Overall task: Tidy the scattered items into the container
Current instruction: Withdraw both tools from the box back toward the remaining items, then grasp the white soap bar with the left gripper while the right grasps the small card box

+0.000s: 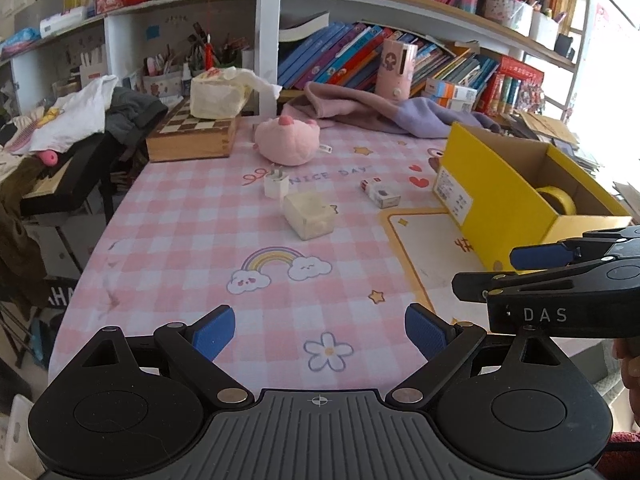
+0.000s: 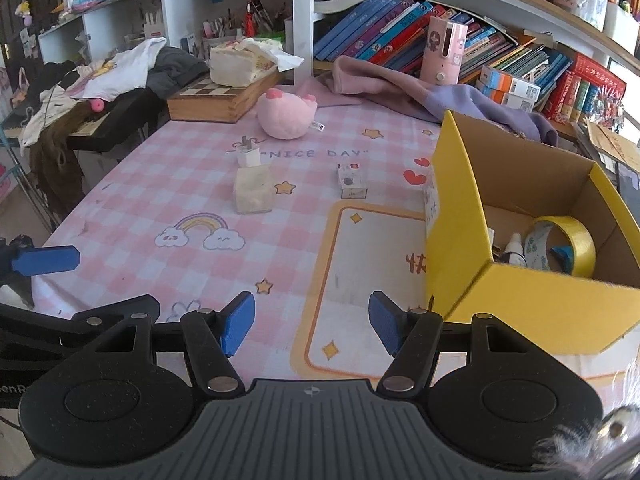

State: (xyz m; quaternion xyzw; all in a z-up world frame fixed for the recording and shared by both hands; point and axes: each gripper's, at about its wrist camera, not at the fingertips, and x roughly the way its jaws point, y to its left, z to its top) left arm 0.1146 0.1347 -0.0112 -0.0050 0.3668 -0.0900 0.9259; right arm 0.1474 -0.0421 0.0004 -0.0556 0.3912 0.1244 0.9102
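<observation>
Now both my tools hang spread and empty: left tool [image 1: 320, 330], right tool [image 2: 312, 326], free to pick. Waiting loose on the pink checked surface [image 1: 192, 240] are the cream block [image 1: 309, 216], white plug [image 1: 276, 186] and small white carton [image 1: 380, 193]; the yellow cardboard box [image 2: 532, 308] stands at right, bookshelves [image 1: 400, 8] behind

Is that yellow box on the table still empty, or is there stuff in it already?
Not empty. The open yellow box already holds a roll of yellow tape and a small white bottle.
</observation>
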